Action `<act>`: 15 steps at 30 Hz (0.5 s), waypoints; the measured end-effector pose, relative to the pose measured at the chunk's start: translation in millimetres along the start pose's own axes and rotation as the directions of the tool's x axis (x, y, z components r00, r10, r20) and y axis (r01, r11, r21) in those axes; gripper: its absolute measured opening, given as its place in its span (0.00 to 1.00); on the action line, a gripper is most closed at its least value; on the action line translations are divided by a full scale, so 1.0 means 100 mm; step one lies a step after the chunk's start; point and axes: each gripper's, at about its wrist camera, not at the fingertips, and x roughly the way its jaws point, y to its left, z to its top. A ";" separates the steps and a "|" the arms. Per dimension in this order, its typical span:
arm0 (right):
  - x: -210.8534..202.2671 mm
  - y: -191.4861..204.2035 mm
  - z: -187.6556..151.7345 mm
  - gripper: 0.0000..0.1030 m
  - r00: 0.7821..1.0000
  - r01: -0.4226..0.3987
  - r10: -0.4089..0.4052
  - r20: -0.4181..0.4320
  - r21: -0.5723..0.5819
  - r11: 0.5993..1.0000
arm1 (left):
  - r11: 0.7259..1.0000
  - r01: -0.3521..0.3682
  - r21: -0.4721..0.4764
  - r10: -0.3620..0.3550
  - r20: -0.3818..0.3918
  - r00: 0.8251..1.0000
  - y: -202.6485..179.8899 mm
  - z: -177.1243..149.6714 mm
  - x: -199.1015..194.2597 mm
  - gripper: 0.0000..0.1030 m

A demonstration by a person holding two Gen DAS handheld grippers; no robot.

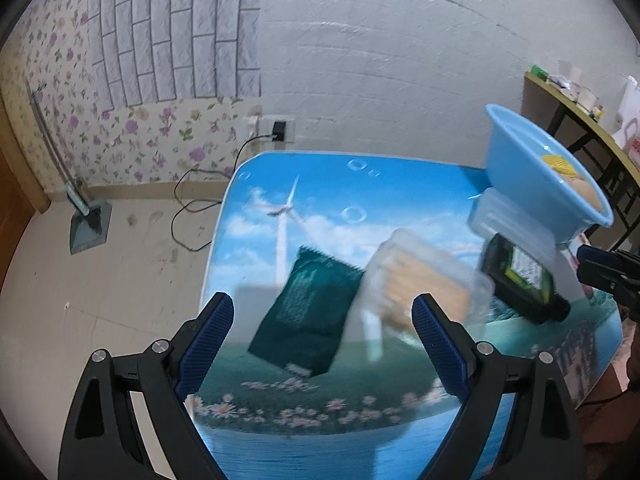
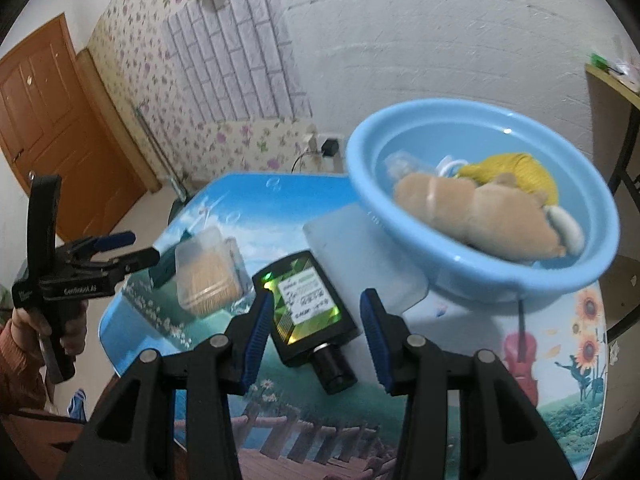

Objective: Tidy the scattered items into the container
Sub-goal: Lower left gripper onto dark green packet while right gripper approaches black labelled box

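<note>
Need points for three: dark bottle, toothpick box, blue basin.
dark bottle (image 2: 310, 312): right wrist view, on its label face.
toothpick box (image 2: 208, 270): right wrist view, on its clear lid.
blue basin (image 2: 472, 268): right wrist view, on its near outer wall.

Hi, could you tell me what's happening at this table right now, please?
A person is tidying loose items into the blue basin, holding a claw in each hand. The right claw is open around the dark bottle lying on the table, not gripping it. The left claw is open above the green packet, beside the toothpick box. A plush toy and yellow yarn already sit in the basin.
</note>
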 end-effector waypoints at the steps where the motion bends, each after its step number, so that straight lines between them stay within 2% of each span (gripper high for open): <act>1: 0.02 0.02 -0.01 0.43 1.000 -0.001 0.001 -0.010 -0.008 1.000 | 1.000 -0.006 0.001 0.006 -0.006 1.000 0.03 -0.01 0.02 0.88; 5: 0.15 0.06 -0.06 0.43 0.998 0.022 -0.026 -0.058 -0.061 0.998 | 1.000 -0.016 0.000 0.016 -0.023 1.000 0.10 -0.05 0.09 0.88; 8: 0.21 0.02 -0.13 0.43 0.995 0.009 -0.014 -0.099 -0.058 0.998 | 1.000 -0.012 0.006 0.012 -0.042 0.999 0.13 -0.09 0.16 0.88; 14: 0.23 -0.02 -0.19 0.42 0.992 0.022 -0.029 -0.125 -0.058 0.998 | 0.999 0.013 0.035 -0.011 -0.061 0.998 0.11 -0.12 0.25 0.88; 15: 0.22 -0.02 -0.19 0.42 0.991 0.038 -0.047 -0.125 -0.072 0.997 | 0.999 0.018 0.037 -0.016 -0.061 0.998 0.10 -0.12 0.25 0.85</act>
